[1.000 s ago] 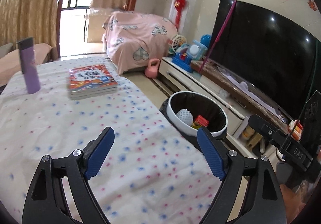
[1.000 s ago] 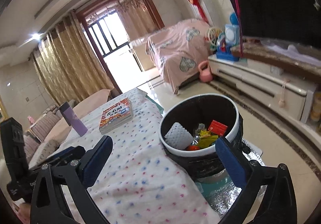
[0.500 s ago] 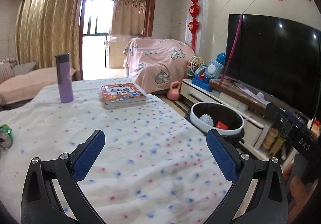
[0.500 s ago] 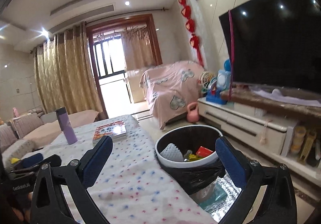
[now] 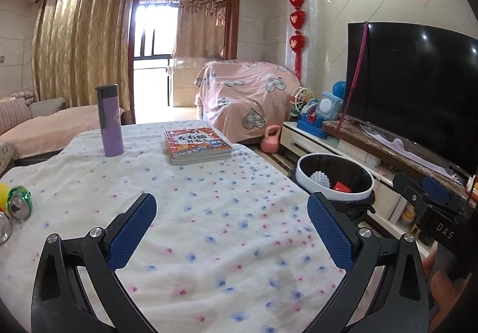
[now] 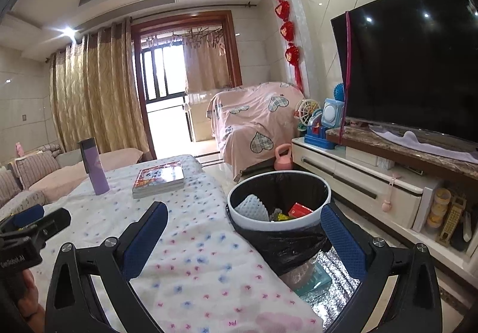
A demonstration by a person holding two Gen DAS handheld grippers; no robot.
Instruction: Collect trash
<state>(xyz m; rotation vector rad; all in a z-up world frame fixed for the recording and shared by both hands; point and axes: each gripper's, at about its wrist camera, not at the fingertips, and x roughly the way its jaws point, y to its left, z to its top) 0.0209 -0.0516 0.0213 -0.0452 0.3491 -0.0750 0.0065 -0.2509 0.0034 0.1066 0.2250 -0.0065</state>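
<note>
Left gripper (image 5: 231, 228) hovering over the floral-cloth surface (image 5: 209, 201), jaws just been opening, now spread wide, nothing between; right gripper (image 6: 243, 231) jaws also released and empty; black-lined trash bin (image 6: 279, 180) sitting just beside the surface edge, holding a white spiky ball (image 6: 252, 207) and red packet (image 6: 300, 209); crushed green can (image 5: 19, 203) lying at the surface's left edge.

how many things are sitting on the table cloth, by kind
purple bottle: 1
stack of books: 1
cans at the left edge, a green one and a silver one: 2
yellow thing, mostly cut off, kind unclear: 1
total: 5
</note>
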